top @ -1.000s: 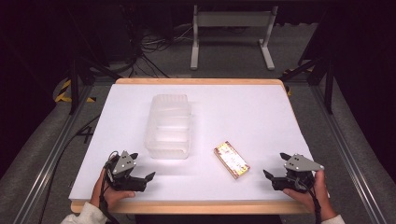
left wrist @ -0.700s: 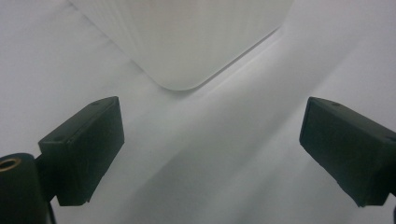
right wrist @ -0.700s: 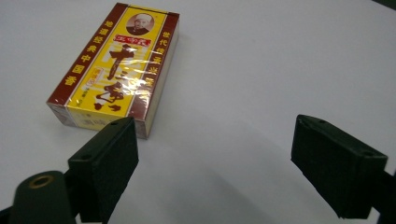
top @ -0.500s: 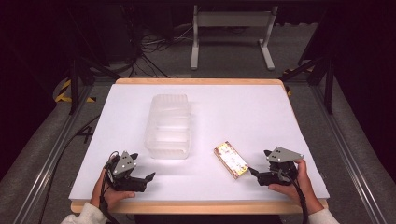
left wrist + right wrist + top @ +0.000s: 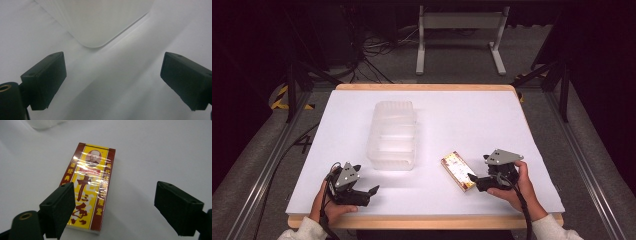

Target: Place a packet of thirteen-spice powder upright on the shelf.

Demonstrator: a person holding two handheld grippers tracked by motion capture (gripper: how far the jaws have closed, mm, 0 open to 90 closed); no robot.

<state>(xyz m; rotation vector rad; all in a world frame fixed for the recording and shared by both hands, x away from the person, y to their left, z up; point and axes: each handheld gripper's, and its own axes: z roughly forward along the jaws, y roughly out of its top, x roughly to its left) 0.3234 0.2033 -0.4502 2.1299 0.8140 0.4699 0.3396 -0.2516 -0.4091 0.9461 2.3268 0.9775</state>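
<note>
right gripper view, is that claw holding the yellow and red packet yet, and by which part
Nothing is held yet. The right claw has been closing, but its jaws stand apart over the packet, one above its near left edge, no pad pressing.

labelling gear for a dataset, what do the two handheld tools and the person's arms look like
Both tools are black. The left tool and right tool each carry a grey three-cornered plate on top and trail a black cable back along the forearm. Each ends in two blocky, matte black jaws with small screw holes in their tops; a brass-coloured eyelet sits near the base of one jaw. The person wears light, whitish sleeves.
</note>
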